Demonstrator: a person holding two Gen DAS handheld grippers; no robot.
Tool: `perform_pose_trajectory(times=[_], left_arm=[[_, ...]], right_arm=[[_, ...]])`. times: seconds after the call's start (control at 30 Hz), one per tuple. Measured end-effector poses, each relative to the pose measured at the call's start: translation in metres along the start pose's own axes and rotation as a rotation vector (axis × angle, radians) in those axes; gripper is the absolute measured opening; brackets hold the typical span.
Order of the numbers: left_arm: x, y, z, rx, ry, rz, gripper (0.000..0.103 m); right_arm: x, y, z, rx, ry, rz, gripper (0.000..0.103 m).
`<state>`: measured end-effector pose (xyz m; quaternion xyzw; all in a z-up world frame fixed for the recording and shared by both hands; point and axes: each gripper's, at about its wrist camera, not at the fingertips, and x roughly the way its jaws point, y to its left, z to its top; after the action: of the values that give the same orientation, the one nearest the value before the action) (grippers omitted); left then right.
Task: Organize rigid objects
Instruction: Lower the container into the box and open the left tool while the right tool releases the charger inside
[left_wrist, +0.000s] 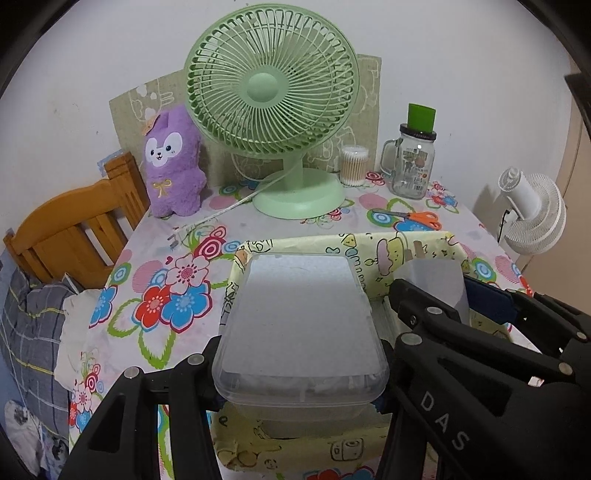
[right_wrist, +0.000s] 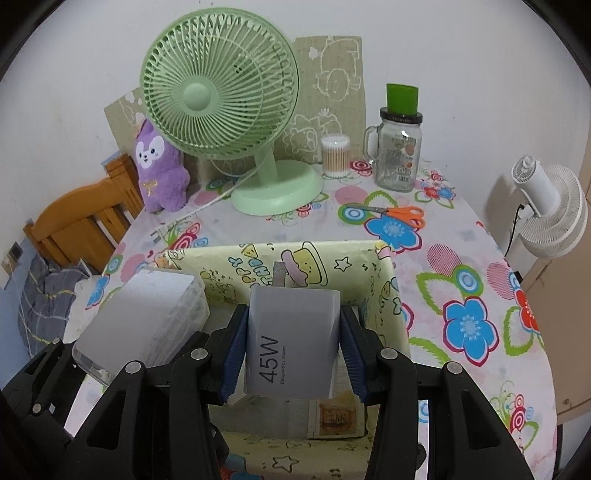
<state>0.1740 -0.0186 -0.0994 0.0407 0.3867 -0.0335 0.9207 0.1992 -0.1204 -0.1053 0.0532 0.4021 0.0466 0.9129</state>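
Observation:
My left gripper (left_wrist: 300, 354) is shut on a clear plastic lidded box (left_wrist: 300, 317) and holds it over the left side of a yellow cartoon-print storage box (left_wrist: 373, 245). My right gripper (right_wrist: 293, 350) is shut on a white 45W charger (right_wrist: 291, 343), prongs pointing away, held over the same yellow box (right_wrist: 295, 262). The plastic box also shows at the left in the right wrist view (right_wrist: 144, 325). The right gripper and charger (left_wrist: 436, 284) show at the right in the left wrist view.
On the floral tablecloth (right_wrist: 480, 295) stand a green fan (right_wrist: 221, 110), a purple plush (right_wrist: 159, 170), a cotton swab tub (right_wrist: 334, 155), a glass mug jar (right_wrist: 397, 155) and orange scissors (right_wrist: 399, 214). A wooden chair (left_wrist: 74, 229) is left; a white fan (right_wrist: 550, 210) right.

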Motion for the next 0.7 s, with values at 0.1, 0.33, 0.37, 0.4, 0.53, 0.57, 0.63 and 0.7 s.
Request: perform_pose_trajectory(times=[0.1,0.33,0.37,0.4,0.53,0.57,0.63,0.7], left_arm=[[0.007,0.002,-0.001,-0.007,0.014,-0.005,0.057],[0.014,0.001,-0.002,0.009,0.009,0.001,0.064],[0.015,0.0,-0.002,0.013,0.009,-0.001,0.065],[0.014,-0.001,-0.002,0.018,0.006,0.006,0.07],[0.012,-0.004,-0.003,0.032,-0.004,0.001,0.08],[0.01,-0.005,-0.003,0.038,-0.006,0.006,0.08],[0.008,-0.005,-0.004,0.042,-0.006,0.001,0.082],[0.009,-0.004,-0.005,0.043,-0.005,0.005,0.081]], right_arm=[[0.007,0.001,-0.001,-0.002,0.014,0.001,0.051],[0.018,0.0,-0.001,-0.007,0.033,0.003,0.05],[0.019,-0.001,-0.001,-0.006,0.032,0.002,0.05],[0.02,-0.002,0.0,-0.006,0.033,-0.005,0.05],[0.02,-0.002,0.0,-0.013,0.029,-0.013,0.05],[0.02,-0.002,0.0,-0.012,0.028,-0.012,0.05],[0.021,-0.002,0.001,-0.009,0.029,-0.001,0.05],[0.022,-0.002,0.0,-0.007,0.035,0.008,0.05]])
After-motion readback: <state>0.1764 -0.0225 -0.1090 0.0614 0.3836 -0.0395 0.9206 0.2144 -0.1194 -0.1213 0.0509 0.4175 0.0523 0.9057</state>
